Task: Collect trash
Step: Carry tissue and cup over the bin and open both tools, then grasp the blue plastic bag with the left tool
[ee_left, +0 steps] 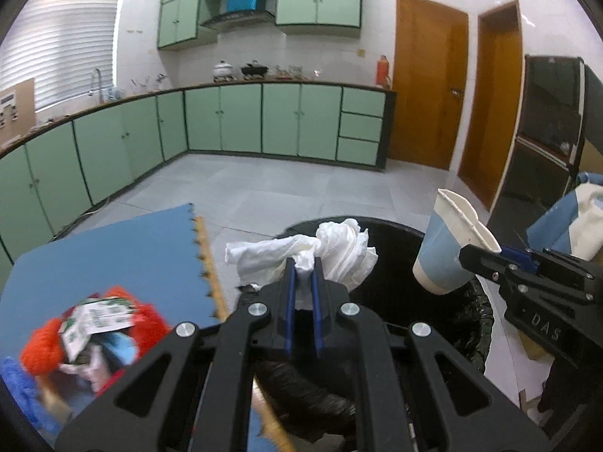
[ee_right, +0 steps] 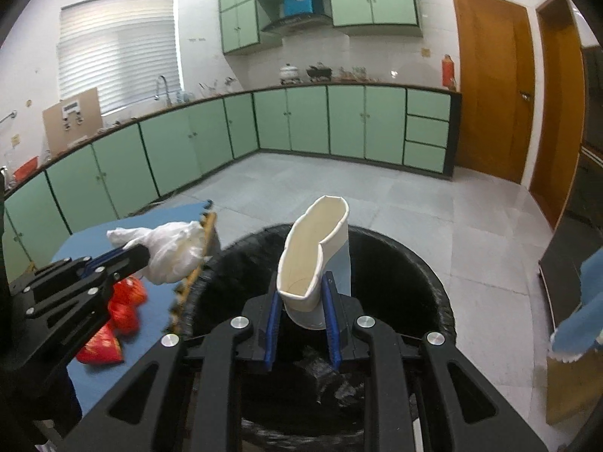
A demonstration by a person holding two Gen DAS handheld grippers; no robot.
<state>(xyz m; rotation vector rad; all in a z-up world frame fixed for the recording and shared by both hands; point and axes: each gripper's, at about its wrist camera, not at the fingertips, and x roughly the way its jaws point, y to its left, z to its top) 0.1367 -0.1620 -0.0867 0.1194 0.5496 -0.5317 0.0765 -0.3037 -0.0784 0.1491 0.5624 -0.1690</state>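
Observation:
My left gripper (ee_left: 302,265) is shut on a crumpled white tissue (ee_left: 331,252), held over the near rim of a black-lined trash bin (ee_left: 478,301). In the right wrist view the same tissue (ee_right: 169,252) hangs at the left, over the blue table's edge beside the bin (ee_right: 433,278). My right gripper (ee_right: 301,293) is shut on a squashed blue and white paper cup (ee_right: 316,260), held above the bin's opening. From the left wrist view the cup (ee_left: 446,245) shows at the right, pinched at its rim by the right gripper (ee_left: 486,254).
A blue foam-topped table (ee_left: 113,248) at the left carries red wrappers (ee_right: 126,301), a green and white carton (ee_left: 98,316) and other litter. Green kitchen cabinets (ee_left: 241,120) line the far walls. Two wooden doors (ee_left: 429,94) stand at the right, grey tiled floor (ee_right: 377,192) between.

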